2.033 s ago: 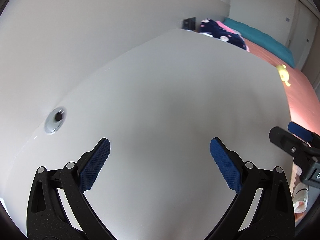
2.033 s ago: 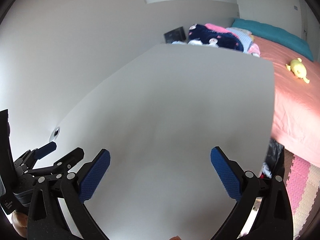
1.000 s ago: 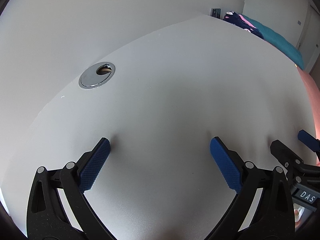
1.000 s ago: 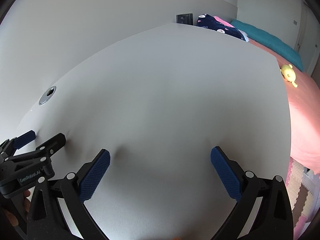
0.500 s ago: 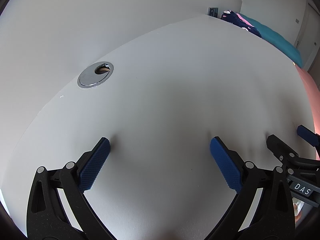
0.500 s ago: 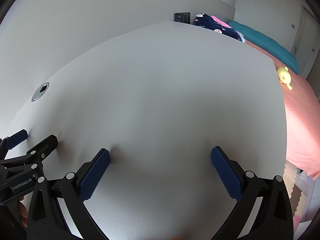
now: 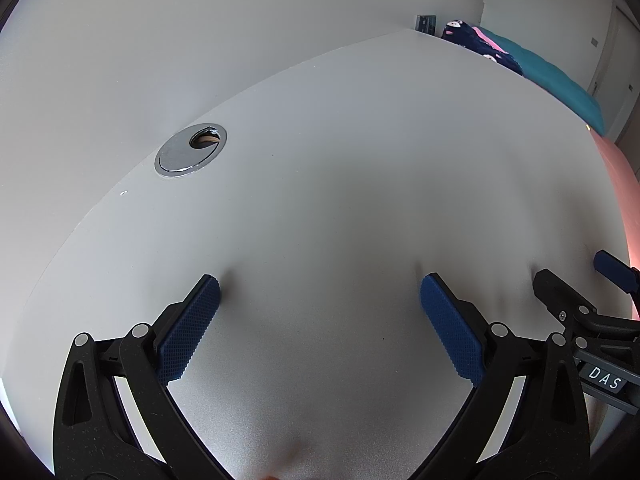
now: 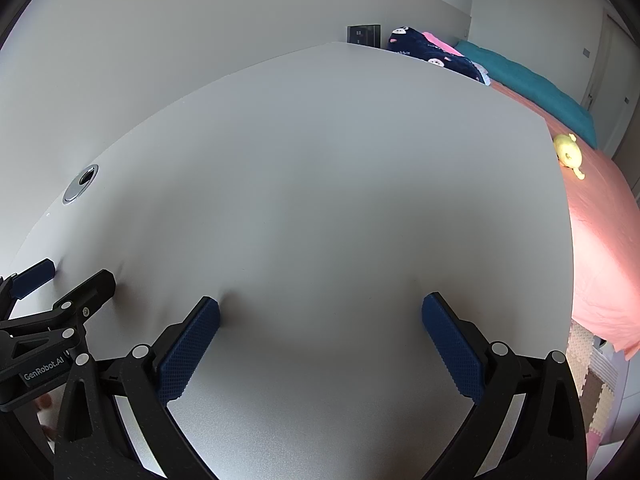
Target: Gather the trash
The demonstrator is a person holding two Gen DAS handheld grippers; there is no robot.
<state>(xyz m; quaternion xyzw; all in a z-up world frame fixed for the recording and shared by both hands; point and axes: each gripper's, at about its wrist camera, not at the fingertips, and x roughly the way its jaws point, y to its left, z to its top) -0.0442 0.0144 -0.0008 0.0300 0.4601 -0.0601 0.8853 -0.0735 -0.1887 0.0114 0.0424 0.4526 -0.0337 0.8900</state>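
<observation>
Zero trash shows on the white desk; my left gripper and right gripper, side by side near its front edge, gape empty, so heft and hold-point stay unjudged.

a broad, matte white counter runs back against a pale wall. set flush into its surface near the wall edge is a round chrome cable grommet, its cover showing a small opening. a tiny white speck lies close beside the grommet.
</observation>
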